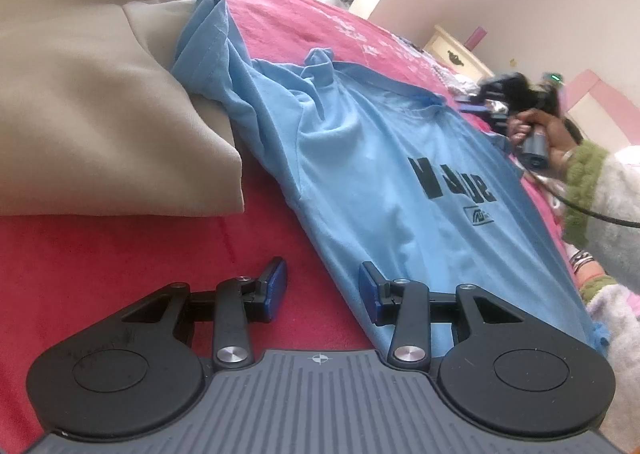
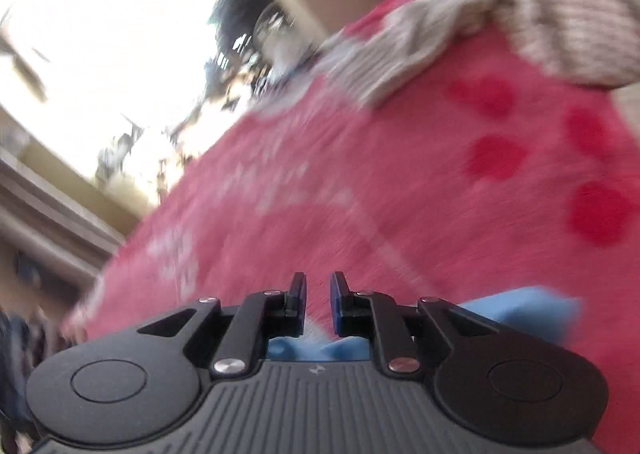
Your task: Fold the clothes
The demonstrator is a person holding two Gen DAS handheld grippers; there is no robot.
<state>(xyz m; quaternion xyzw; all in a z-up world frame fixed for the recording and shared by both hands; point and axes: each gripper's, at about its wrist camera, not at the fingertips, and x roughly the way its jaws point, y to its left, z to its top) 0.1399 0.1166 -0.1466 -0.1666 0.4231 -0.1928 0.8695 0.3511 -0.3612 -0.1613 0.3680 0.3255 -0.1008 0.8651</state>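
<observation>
Currently the light blue cotton T-shirt with black lettering (image 1: 384,157) lies spread and wrinkled across the red-pink fleece bedspread (image 1: 120,254), collar end toward the far side, one sleeve draped against the folded beige garment (image 1: 100,113) on the left. Hem end runs down under the left gripper's right-hand linkage.

Left gripper (image 1: 323,290): jaws spread, blue pads apart, nothing between them but bare bedspread. Its right pad sits over the T-shirt's edge; can't tell if it touches the cloth. No pinch.

Right gripper (image 2: 318,304): jaws narrowly parted, small gap between the pads, only bedspread visible through the gap. Bits of blue cloth show just below and behind the pads and off to the right side, not clamped. Right wrist view is heavily motion-blurred.

From the left wrist view, the person's hand (image 1: 548,133) holds the right gripper's handle near the T-shirt's far right edge; green-cuffed fuzzy grey sleeve (image 1: 600,189) behind it, black cable trailing off.

Striped pale fabric (image 2: 560,13) lies bunched on the bedspread at the upper right of the right wrist view. Cream drawer unit (image 1: 456,49) stands against the wall beyond the bed.
</observation>
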